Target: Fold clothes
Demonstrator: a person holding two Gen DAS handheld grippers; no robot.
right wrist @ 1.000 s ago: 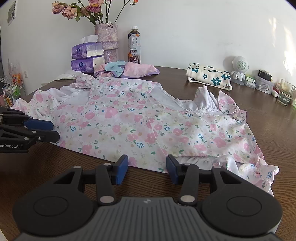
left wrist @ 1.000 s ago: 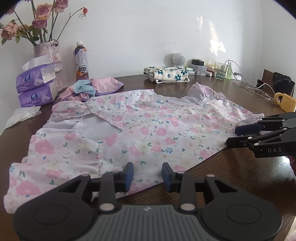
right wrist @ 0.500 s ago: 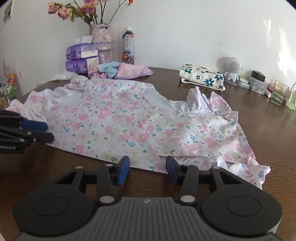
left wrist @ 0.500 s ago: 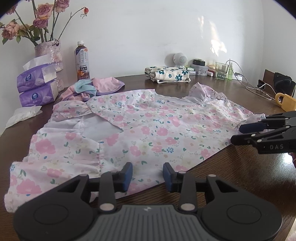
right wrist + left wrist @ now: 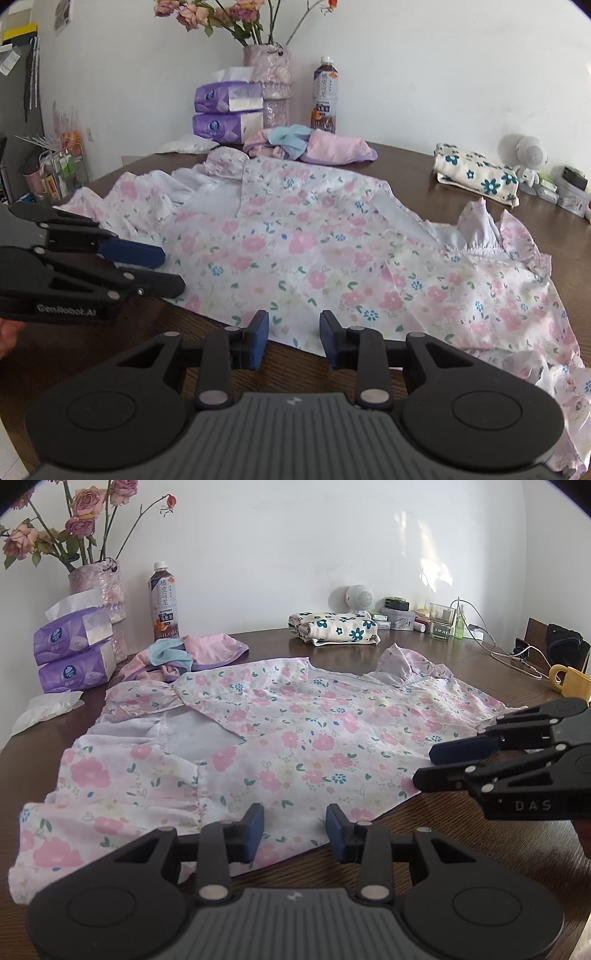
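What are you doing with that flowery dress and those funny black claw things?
A person is holding a left gripper and a right gripper, getting ready to fold the floral dress. It lies spread out on the brown table, partly folded. Both sets of jaws are open at its near edge, gripping nothing yet.

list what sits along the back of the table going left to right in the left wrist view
tissue packs → flower vase → tea bottle → pink clothes pile → folded floral cloth → round white gadget → glass → yellow mug
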